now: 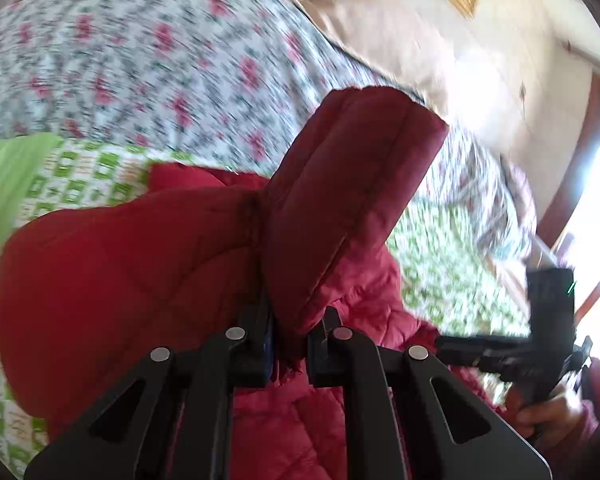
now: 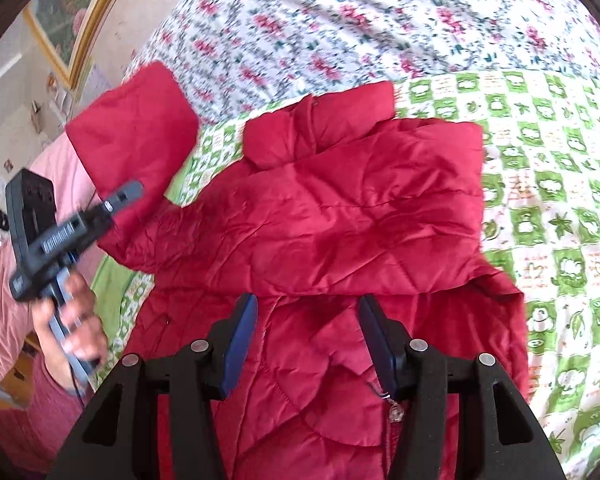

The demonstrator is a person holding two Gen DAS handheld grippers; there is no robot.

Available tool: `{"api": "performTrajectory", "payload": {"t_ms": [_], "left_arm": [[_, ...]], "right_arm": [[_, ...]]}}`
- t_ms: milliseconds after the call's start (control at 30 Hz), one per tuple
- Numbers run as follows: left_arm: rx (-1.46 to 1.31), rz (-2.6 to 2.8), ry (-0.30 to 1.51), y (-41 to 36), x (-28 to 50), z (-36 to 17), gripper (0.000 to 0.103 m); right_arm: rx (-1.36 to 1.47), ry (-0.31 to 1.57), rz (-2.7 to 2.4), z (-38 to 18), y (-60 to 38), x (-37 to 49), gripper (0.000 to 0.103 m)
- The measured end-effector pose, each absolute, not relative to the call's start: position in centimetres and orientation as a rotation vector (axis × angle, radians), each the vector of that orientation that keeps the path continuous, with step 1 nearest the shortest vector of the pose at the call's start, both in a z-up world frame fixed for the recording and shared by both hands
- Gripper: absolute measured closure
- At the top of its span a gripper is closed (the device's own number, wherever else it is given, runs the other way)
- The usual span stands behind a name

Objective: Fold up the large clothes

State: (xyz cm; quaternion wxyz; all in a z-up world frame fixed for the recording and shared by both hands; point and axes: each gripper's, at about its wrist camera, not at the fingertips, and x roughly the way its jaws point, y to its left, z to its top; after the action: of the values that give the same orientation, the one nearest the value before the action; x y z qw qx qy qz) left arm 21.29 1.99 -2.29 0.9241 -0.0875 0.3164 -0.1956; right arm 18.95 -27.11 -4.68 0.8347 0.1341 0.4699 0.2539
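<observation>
Floral sheet (image 2: 340, 20), white with pink blooms, covers the far part of the bed. Green-and-white checked cover (image 2: 548, 200) with cartoon prints lies nearer, its edge meeting the floral sheet. Plain green cloth (image 1: 4, 184) at the cover's side. Gold-framed picture (image 2: 72, 20) on a cream wall (image 1: 500, 80). Pink cloth (image 2: 60, 168) below the picture. Bright window with a wooden frame (image 1: 588, 184), blurred.
</observation>
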Motion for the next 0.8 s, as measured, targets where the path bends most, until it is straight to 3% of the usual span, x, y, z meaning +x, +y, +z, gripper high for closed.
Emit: {"api": "performTrajectory", "payload": {"t_ms": [400, 533, 700, 800], "left_arm": [[-0.033, -0.387, 0.757, -4.6, 22.3, -8.9, 0.094], [-0.010, -0.369, 0.766, -5.2, 22.4, -10.1, 0.093], [0.005, -0.366, 0.760, -5.4, 22.2, -10.4, 0.092], [-0.012, -0.381, 0.791, -5.2, 22.3, -10.5, 0.081]], "right_arm": [[0.408, 0.973, 0.533, -4.2, -29.0, 21.1, 0.047], [0.515, 0.982, 0.583, -4.8, -28.7, 22.8, 0.018], [0.678, 1.039, 0.643, -6.8, -27.7, 26.2, 0.018], [0.749, 1.091, 0.629, -9.0, -27.1, 28.2, 0.025]]}}
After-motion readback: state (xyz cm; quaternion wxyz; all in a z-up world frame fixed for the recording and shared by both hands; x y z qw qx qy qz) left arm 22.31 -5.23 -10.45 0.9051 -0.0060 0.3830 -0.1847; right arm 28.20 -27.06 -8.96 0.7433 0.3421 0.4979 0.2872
